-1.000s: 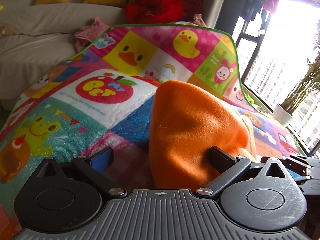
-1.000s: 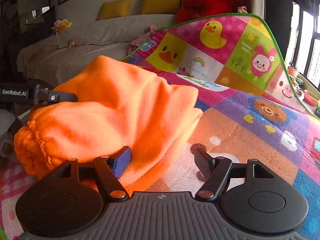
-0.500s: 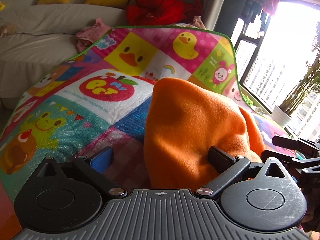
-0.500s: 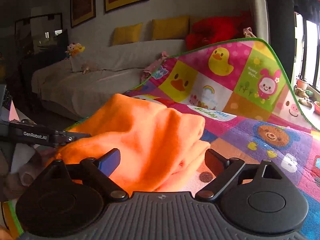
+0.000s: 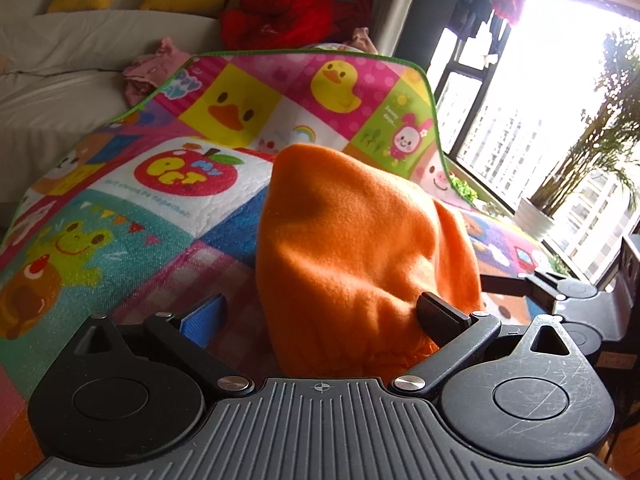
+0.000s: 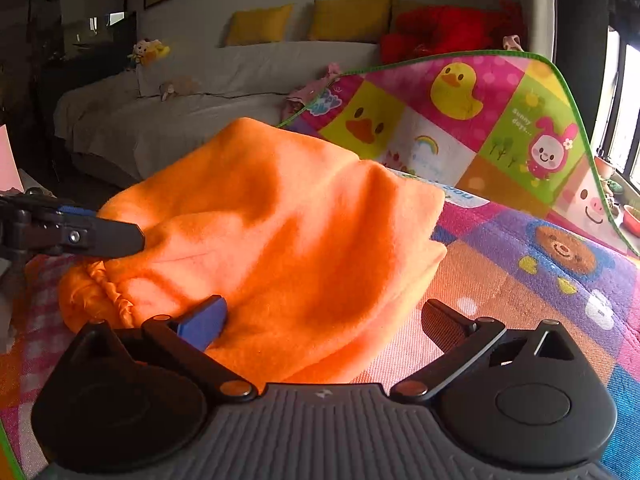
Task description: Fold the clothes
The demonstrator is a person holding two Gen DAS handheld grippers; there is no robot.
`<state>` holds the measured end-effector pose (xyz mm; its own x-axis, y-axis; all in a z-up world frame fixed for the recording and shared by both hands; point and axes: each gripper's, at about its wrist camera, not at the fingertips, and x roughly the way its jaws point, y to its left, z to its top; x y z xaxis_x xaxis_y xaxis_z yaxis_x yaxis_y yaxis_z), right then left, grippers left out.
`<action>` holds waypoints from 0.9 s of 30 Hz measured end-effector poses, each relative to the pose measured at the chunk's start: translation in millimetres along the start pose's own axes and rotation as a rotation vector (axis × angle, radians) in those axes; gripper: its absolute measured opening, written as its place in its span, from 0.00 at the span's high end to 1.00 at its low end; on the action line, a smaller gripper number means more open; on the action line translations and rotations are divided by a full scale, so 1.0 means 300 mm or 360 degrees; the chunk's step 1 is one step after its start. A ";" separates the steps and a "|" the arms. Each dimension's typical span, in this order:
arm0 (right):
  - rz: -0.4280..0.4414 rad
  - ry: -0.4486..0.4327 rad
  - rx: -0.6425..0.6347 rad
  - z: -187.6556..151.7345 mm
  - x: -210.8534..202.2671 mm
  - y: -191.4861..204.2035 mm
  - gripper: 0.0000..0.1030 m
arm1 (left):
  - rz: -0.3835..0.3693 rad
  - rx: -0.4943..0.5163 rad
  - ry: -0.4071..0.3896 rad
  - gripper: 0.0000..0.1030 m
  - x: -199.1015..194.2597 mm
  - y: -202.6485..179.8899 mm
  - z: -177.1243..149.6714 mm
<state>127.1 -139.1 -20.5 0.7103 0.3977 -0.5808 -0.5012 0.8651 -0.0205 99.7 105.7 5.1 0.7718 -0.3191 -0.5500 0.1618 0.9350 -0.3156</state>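
Observation:
An orange fleece garment (image 5: 360,248) lies bunched in a mound on the colourful play mat (image 5: 120,216); it also shows in the right wrist view (image 6: 280,240), with its gathered elastic edge at the lower left. My left gripper (image 5: 320,316) is open, its jaws wide apart around the near edge of the garment. My right gripper (image 6: 324,320) is open too, with the garment's near edge between its jaws. The left gripper's fingers (image 6: 100,236) touch the fleece from the left in the right wrist view. The right gripper shows at the right (image 5: 540,286) in the left wrist view.
The play mat (image 6: 520,264) has its far end propped up against a white sofa (image 6: 208,100) with yellow cushions, a red plush toy (image 5: 280,20) and pink clothes (image 5: 148,72). A window and a potted plant (image 5: 540,220) are on the right.
The right gripper has dropped back down close to the garment after lifting away. The left gripper has shifted slightly. The orange mound stays put; both grippers remain open.

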 end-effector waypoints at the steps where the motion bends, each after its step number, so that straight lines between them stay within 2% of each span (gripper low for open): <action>1: 0.0000 -0.0003 -0.0001 -0.001 0.000 0.001 0.00 | 0.0010 -0.0001 0.0011 0.00 0.007 0.001 -0.006; 5: 0.0059 -0.0036 0.0062 0.019 -0.025 -0.035 0.00 | 0.0052 -0.0005 0.0054 0.00 0.036 0.004 -0.028; 7: 0.0119 -0.0114 0.0179 0.045 -0.064 -0.083 0.00 | 0.0065 0.0015 0.0052 0.00 0.036 -0.001 -0.037; 8: 0.0115 -0.0148 0.0234 0.063 -0.080 -0.108 0.00 | 0.0065 0.0015 0.0054 0.00 0.038 -0.001 -0.039; 10: 0.0023 -0.0197 0.0267 0.102 -0.083 -0.143 0.00 | 0.0064 0.0005 0.0061 0.00 0.043 0.000 -0.042; 14: -0.0151 -0.0177 0.0195 0.163 -0.002 -0.164 0.00 | 0.0069 0.0018 0.0070 0.00 0.053 -0.009 -0.048; 19: -0.0289 -0.0032 -0.0003 0.154 0.182 -0.123 0.00 | 0.0062 -0.0001 0.0067 0.00 0.057 -0.003 -0.051; 23: -0.0289 -0.0041 0.0064 0.130 0.202 -0.123 0.00 | 0.0048 -0.0038 0.0065 0.00 0.063 0.003 -0.053; 26: -0.0226 -0.0128 0.0060 0.130 0.112 -0.118 0.00 | 0.0012 -0.0095 0.0082 0.00 0.065 0.024 -0.054; 27: -0.0168 -0.0164 0.0038 0.127 0.072 -0.111 0.00 | 0.0001 -0.0113 0.0086 0.00 0.066 0.030 -0.054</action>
<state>178.0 -147.6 -1.5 0.8059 0.3322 -0.4900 -0.4098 0.9104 -0.0569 106.5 105.4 -21.3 0.7371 -0.3284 -0.5906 0.1159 0.9225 -0.3682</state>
